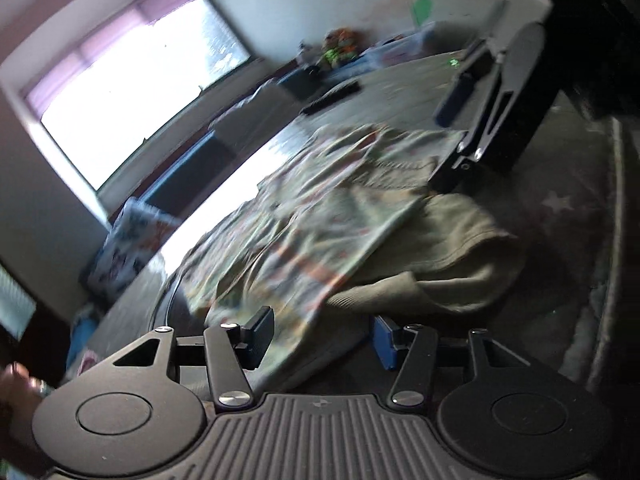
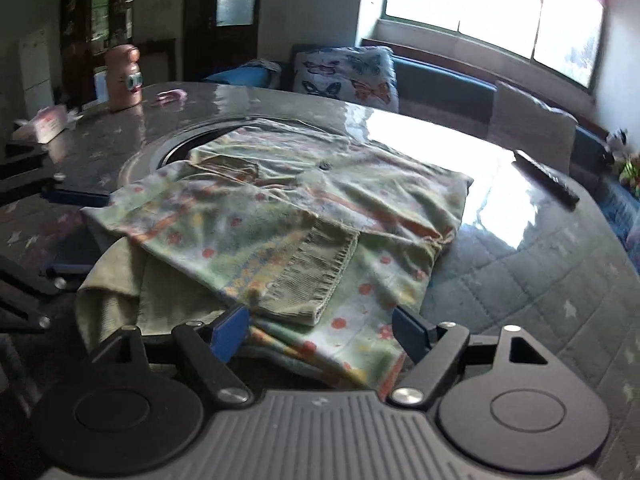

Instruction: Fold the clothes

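My right tool (image 2: 322,334) gapes wide over the floral garment's (image 2: 280,216) near hem, ready to pinch it. My left tool (image 1: 318,338), also spread, waits at its nine o'clock edge. It lies mid-tabletop (image 2: 520,272), partly folded.

- I count one floral garment (image 2: 280,216) on the surface (image 2: 520,272); a plain green piece (image 2: 116,288) lies under it, and I cannot tell whether that is a second garment;
- two sets of tongs: my right ones (image 2: 320,338), and my left ones (image 1: 320,338); each shows two blue-padded fingers (image 2: 229,334);
- one pink bottle (image 2: 123,78);
- one tissue pack (image 2: 42,122);
- one dark remote (image 2: 546,178);
- one butterfly cushion (image 2: 346,76); one plain grey cushion (image 2: 532,128);
- one large window (image 2: 492,12)
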`<act>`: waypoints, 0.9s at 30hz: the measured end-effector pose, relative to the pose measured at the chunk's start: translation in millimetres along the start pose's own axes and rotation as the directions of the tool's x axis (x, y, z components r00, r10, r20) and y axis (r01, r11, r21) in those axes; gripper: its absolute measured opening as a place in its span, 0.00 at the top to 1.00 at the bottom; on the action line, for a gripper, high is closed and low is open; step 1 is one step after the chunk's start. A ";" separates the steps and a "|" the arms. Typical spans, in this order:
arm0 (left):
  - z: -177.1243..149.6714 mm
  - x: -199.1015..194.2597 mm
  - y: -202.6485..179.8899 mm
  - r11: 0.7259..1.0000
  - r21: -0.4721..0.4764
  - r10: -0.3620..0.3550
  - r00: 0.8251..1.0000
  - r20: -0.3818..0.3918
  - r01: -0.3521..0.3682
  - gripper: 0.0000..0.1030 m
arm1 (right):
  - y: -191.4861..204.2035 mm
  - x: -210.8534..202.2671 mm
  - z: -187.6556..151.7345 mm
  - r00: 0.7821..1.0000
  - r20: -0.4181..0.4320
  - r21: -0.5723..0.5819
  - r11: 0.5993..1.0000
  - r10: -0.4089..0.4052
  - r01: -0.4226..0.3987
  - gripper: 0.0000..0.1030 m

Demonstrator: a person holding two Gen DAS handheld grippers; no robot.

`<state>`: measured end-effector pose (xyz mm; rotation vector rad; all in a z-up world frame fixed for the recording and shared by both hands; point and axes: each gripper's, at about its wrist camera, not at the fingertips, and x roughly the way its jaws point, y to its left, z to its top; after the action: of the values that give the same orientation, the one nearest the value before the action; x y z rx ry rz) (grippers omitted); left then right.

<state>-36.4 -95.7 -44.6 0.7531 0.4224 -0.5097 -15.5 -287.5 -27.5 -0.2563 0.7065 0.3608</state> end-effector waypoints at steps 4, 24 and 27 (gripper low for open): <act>2.4 4.2 0.1 0.999 -0.021 -0.049 0.998 0.039 0.049 0.63 | 8.3 -12.9 -6.0 1.000 -0.008 -0.116 0.993 -0.006 0.006 0.18; 36.6 13.8 65.6 0.946 -0.297 -0.098 0.989 0.111 0.127 0.89 | 41.0 7.9 18.9 0.991 0.025 -0.206 0.971 0.130 -0.123 0.86; 24.5 5.0 66.0 0.952 -0.292 -0.066 0.994 0.090 0.090 0.55 | 30.8 3.9 30.0 0.987 0.042 -0.144 0.979 0.154 -0.146 0.88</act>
<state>9.9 -74.1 4.1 0.4265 0.4445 -0.5344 -7.7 -248.2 -11.4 -0.3267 0.6509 0.5606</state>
